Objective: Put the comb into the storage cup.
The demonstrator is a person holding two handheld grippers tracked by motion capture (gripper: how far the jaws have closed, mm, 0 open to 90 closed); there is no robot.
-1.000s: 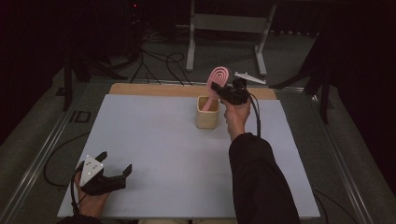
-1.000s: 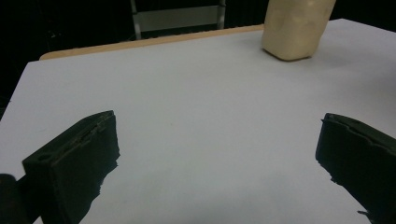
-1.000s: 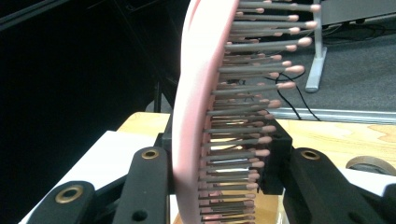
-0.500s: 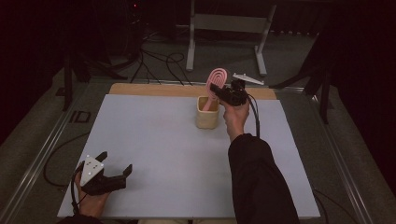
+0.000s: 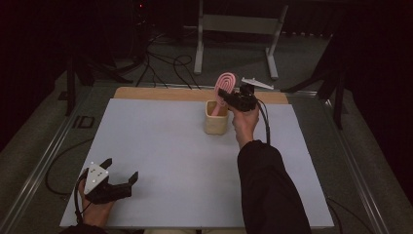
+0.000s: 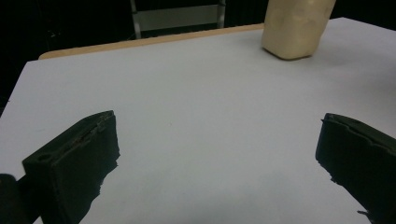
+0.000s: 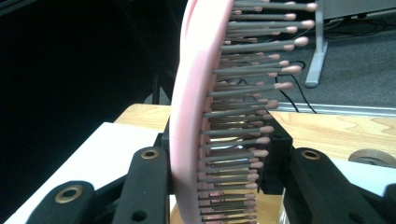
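Observation:
A pink hairbrush (image 5: 225, 83) stands tilted with its lower end inside a beige cup (image 5: 216, 119) at the back middle of the white mat. My right gripper (image 5: 225, 97) is shut on the brush just above the cup's rim. In the right gripper view the brush (image 7: 194, 93) is edge-on, its bristles pointing right, with the jaws (image 7: 219, 172) pressed on both sides of it. My left gripper (image 5: 120, 169) rests open at the front left of the mat with nothing between its jaws. In the left gripper view (image 6: 224, 154) the cup (image 6: 294, 28) stands far off at the top right.
The white mat (image 5: 160, 151) covers the table, and a wooden strip (image 5: 160, 93) shows along its back edge. Behind the table, a metal stand (image 5: 238, 24) and cables (image 5: 165, 63) lie on the floor. Metal rails run along both sides.

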